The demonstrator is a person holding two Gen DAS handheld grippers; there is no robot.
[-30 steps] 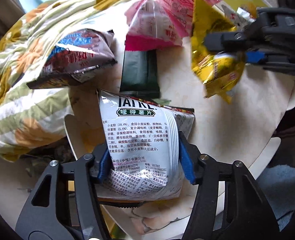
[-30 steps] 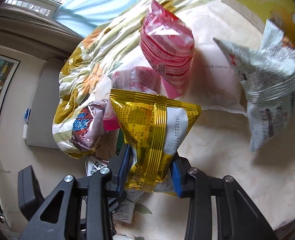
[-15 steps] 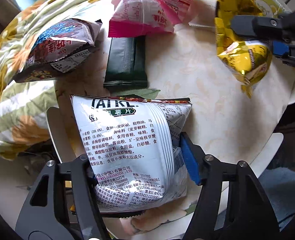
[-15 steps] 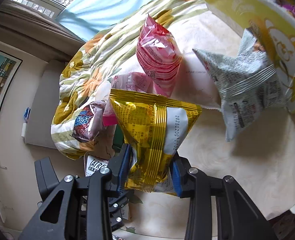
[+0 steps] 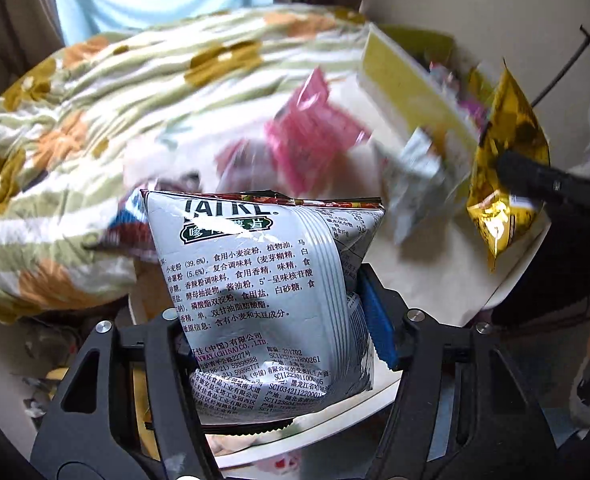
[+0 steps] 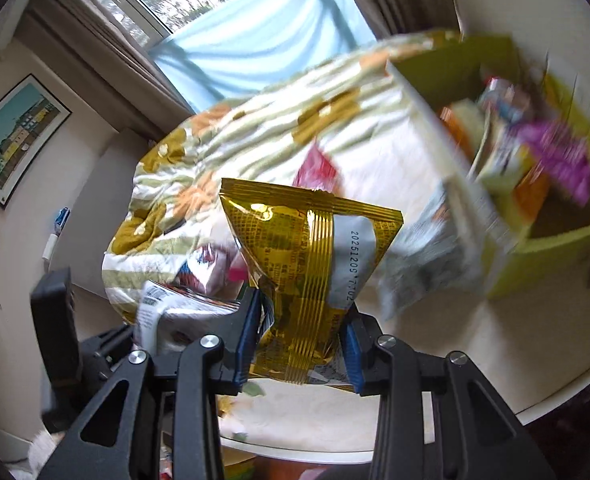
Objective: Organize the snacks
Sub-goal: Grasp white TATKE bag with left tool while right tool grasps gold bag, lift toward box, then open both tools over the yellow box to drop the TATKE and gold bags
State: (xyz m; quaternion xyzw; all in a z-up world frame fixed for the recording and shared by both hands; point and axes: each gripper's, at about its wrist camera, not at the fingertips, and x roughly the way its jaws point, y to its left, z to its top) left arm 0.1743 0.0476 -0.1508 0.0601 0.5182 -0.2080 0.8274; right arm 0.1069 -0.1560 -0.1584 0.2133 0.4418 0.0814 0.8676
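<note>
My left gripper [image 5: 279,320] is shut on a silver chip bag [image 5: 263,280] with Chinese print and holds it above the table's near edge. My right gripper [image 6: 301,340] is shut on a gold foil snack bag [image 6: 307,272], also lifted off the table; that bag shows at the right of the left wrist view [image 5: 503,184]. A yellow-green cardboard box [image 6: 543,256] with several snack packs inside stands at the far right of the table. A pink bag [image 5: 311,140] and a silver-grey bag [image 5: 415,184] lie blurred near the box.
A round white table [image 6: 475,360] carries everything. A floral blanket [image 5: 95,120] is bunched over its left and back side. A dark purple-blue bag [image 6: 207,264] lies by the blanket. The window with a blue curtain [image 6: 255,40] is behind.
Both grippers have lifted and tilted up with their bags held. The views now look across the table toward the box, whose open top has come into sight.
</note>
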